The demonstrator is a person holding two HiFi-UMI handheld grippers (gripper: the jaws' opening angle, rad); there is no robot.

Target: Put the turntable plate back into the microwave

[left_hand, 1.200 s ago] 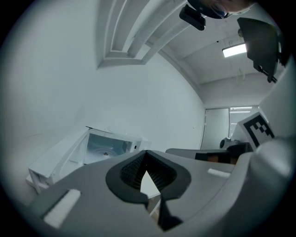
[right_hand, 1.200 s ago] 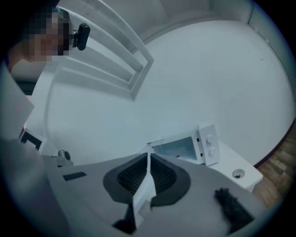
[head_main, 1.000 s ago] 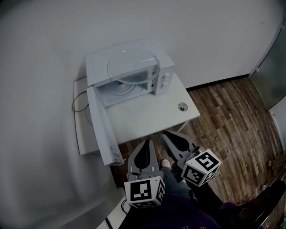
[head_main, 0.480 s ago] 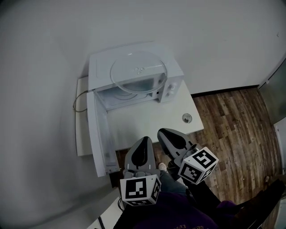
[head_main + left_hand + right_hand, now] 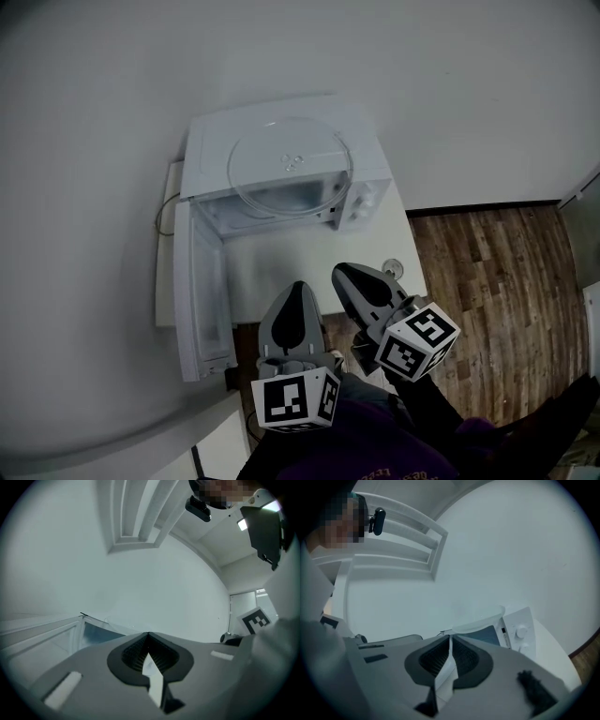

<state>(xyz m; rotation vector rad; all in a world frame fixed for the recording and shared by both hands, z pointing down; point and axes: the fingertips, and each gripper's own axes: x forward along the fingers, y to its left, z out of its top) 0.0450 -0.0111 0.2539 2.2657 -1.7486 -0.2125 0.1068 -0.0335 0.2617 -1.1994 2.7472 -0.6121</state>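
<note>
We keep the left gripper (image 5: 296,289) and the right gripper (image 5: 341,274) both clenched and empty, side by side near the front edge of the bench (image 5: 281,267). Beyond them the microwave (image 5: 208,145) stands at the back of the bench, with its door (image 5: 195,291) open to the left. The plate (image 5: 291,167) lies on top of the microwave.

Microwave (image 5: 208,141): white. Turntable plate (image 5: 291,167): clear, colourless. Bench (image 5: 300,262): white. Floor (image 5: 497,272): brown wood-plank pattern. Left gripper (image 5: 298,287) and right gripper (image 5: 339,273): grey, with black-and-white square markers (image 5: 419,342).
</note>
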